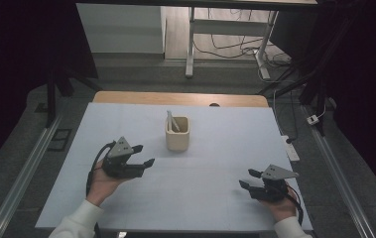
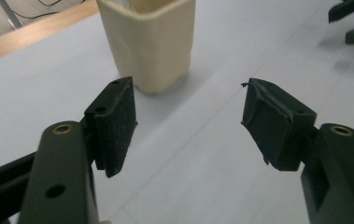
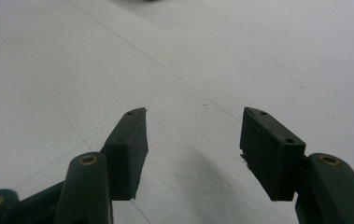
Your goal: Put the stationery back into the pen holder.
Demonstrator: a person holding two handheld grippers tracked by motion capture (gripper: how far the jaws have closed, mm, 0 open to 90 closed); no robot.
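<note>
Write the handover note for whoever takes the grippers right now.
Left gripper: open, empty, pointing at the cream cup, a gap between them.
Right gripper: open, empty, low over the white table at its near right.
Cup stands upright mid-table with a flat grey strip leaning inside.
Done: strip is in the cup, nothing held.
Left: unclear; the left gripper is nearest the cup if it needs handling.

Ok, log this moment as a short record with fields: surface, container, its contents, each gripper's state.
surface: white sheet over a wooden table
container: cream squarish plastic cup, upright near the middle of the sheet
contents: pale flat stick leaning inside the cup
left gripper: open, nothing between the jaws, pointing toward the cup but apart from it
right gripper: open, nothing held, low over bare sheet
</note>
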